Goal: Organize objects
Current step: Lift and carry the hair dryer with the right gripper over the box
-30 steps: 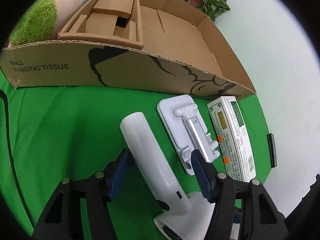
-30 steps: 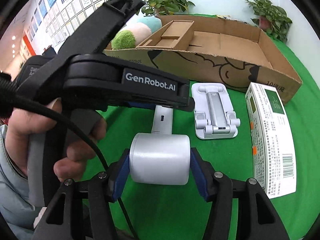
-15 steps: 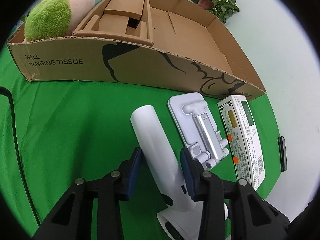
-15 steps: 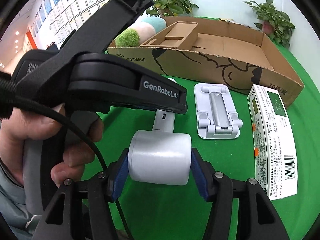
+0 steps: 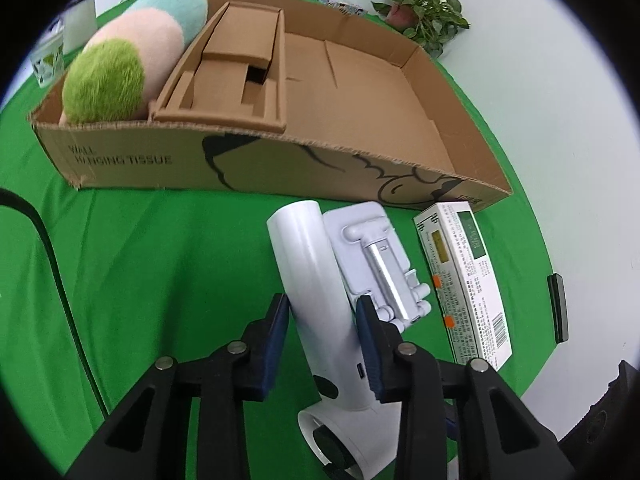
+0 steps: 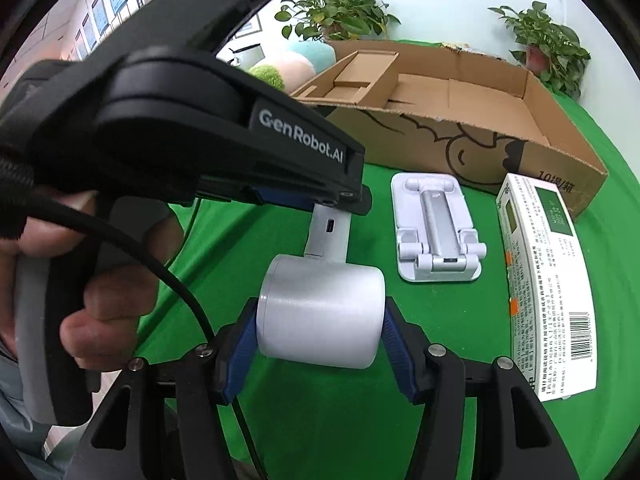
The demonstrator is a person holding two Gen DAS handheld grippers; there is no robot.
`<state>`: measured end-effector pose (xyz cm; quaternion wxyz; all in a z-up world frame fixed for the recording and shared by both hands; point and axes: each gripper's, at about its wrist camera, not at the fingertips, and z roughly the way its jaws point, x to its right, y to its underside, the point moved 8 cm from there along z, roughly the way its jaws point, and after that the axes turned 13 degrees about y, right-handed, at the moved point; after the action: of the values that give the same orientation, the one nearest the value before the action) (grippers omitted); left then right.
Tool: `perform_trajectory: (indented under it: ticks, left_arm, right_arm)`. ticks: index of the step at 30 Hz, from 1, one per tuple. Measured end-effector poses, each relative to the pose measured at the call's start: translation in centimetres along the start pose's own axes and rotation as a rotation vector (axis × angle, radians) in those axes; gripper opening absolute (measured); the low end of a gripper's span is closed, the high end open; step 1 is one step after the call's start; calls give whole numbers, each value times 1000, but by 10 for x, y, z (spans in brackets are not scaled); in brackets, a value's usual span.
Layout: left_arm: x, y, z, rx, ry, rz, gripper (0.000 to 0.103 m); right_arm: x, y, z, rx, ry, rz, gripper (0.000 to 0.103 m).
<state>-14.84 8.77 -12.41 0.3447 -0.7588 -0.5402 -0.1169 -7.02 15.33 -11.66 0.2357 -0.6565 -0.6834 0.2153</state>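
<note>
Between the left tongs (image 5: pixel 322 320), at 6 o'clock in the left wrist view, sits the handle of a white handheld device (image 5: pixel 316 280). Jaws are closing on it: right pad looks pressed to the handle, left pad touching or nearly so; can't tell if a sliver of gap remains. Handle's long axis runs from 6 toward 12, tipped slightly to 11, its free end aimed at the cardboard box (image 5: pixel 256 168).

Right tongs (image 6: pixel 320 332) are clenched across the device's fat cylindrical head (image 6: pixel 320 316), a pad on each end face, so the head's axis lies 9-to-3 between the jaws. In that view the handle leaves the head toward 12 and goes under the left tongs' black body (image 6: pixel 200 128), w/ the person's hand (image 6: pixel 100 280) wrapped on its grip at 9.

So both tongs are on one object, at right angles: right on head, left on handle. Judgement: the coming move is a two-handed carry, and it turns on the box lying at 12 from both, beyond the handle tip. Box's open floor is bare on its right half; a cardboard insert (image 5: pixel 232 76) and plush toy (image 5: pixel 132 68) fill the left.

Outward on the green counter (image 5: pixel 140 260): a white phone stand (image 5: pixel 372 256) just beside the handle at 1–2 o'clock, then a white medicine carton (image 5: pixel 464 280) at 3, both lying parallel to the handle.
</note>
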Motion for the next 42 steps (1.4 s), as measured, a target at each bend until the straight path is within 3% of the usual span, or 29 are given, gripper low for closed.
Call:
perform_trajectory:
  ticks: [6, 10, 15, 34, 38, 42]
  left_arm:
    - [28, -26, -20, 64, -7, 73, 33]
    - [62, -48, -47, 136, -20, 187, 33]
    - [99, -70, -65, 189, 15, 290, 31]
    - [155, -155, -102, 305, 84, 445, 31]
    - [157, -176, -105, 310, 89, 474, 31]
    - [147, -203, -101, 301, 80, 454, 31]
  right_arm:
    - [9, -18, -29, 117, -18, 64, 56]
    - [14, -41, -57, 231, 4, 83, 56]
    - [24, -71, -76, 298, 31, 117, 55]
    - [61, -174, -119, 444, 161, 134, 55]
    - [63, -188, -122, 444, 160, 144, 55]
    - [65, -217, -113, 389, 127, 161, 55]
